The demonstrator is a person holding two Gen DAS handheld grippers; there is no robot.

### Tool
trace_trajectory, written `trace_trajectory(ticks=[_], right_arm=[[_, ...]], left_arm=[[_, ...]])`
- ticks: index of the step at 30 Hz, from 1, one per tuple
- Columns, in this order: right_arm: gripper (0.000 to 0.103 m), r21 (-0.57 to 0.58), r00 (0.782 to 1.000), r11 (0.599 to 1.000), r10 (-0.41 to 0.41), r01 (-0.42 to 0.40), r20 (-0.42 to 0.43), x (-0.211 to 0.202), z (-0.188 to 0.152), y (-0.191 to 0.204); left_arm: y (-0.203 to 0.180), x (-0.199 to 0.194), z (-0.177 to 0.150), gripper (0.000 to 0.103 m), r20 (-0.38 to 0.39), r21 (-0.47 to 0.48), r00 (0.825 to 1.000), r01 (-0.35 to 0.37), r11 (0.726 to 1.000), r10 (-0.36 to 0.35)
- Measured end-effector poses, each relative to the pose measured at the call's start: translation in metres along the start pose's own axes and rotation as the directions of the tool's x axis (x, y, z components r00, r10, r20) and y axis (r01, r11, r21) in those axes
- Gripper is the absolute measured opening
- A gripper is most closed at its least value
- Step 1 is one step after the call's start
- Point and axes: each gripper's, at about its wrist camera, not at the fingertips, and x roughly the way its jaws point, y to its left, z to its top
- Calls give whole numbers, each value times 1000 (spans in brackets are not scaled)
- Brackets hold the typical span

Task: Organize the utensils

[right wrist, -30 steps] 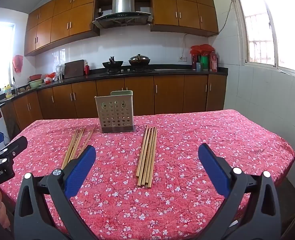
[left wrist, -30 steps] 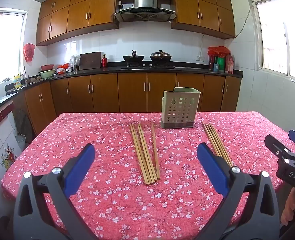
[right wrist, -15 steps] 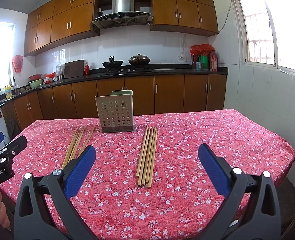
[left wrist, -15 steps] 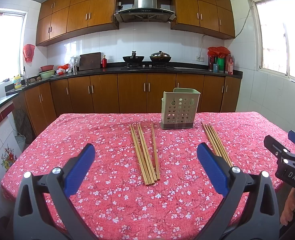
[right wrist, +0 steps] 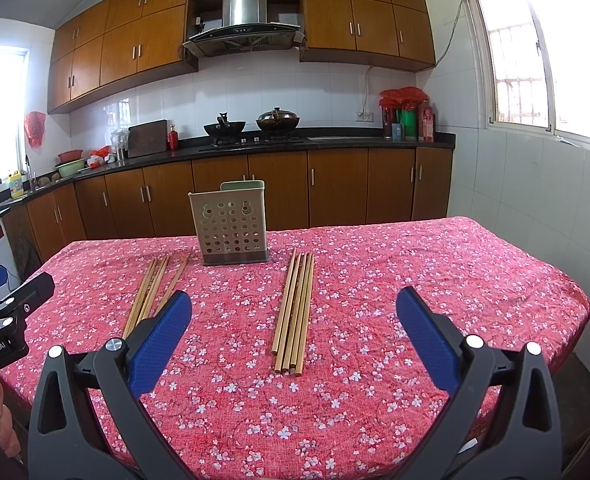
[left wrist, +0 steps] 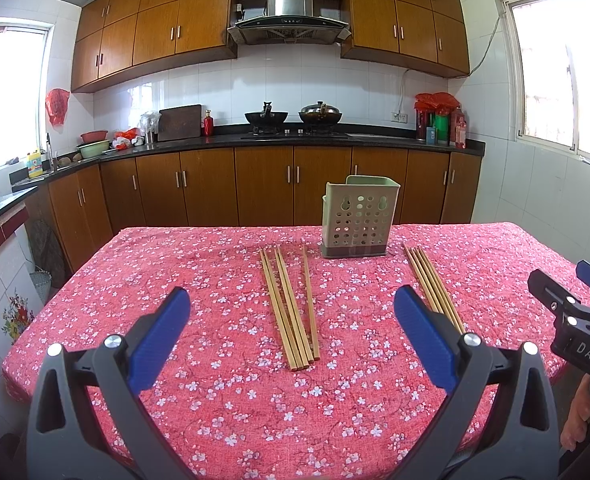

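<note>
Plainly at the very start: nothing gripped, nothing yet visible inside the perforated holder (left wrist: 357, 216) standing upright at the far middle of the table (left wrist: 167, 280).

Left gripper (left wrist: 292, 295): jaws spread wide, empty, hovering above the near edge, aimed along the left bundle of chopsticks (left wrist: 289, 308) lying flat on the floral cloth, just left of the holder. Right gripper (right wrist: 293, 298): likewise wide and empty, facing the right bundle of chopsticks (right wrist: 295, 308), near the holder's other side.

Risks from here:
- Closing on a loose bundle and pinching only some sticks, leaving the rest to roll or fan out; one stick on the left already lying apart from its mates.
- Scraping the fingertips into the cloth, dragging a wrinkle and scattering both bundles.
- Lifting thin, smooth sticks near one end, letting them pivot and slip out.
- Knocking the light holder over while feeding sticks in at a slant.
- Possibly crowding the two grippers together over the holder; hard to judge clearance through the fisheye.

Against the frames a second back: practically no difference. Same bundles, same holder position, same wide jaws, at most a hair's drift in framing.
</note>
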Motion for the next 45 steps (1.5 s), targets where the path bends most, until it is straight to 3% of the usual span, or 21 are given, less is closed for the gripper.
trace_trajectory(ticks=[45], right_arm=[[101, 4, 1000, 1000, 1, -1, -2, 0, -1, -1]], left_arm=[[-4, 1, 0, 99, -1, 2, 1000, -2, 1000, 2]])
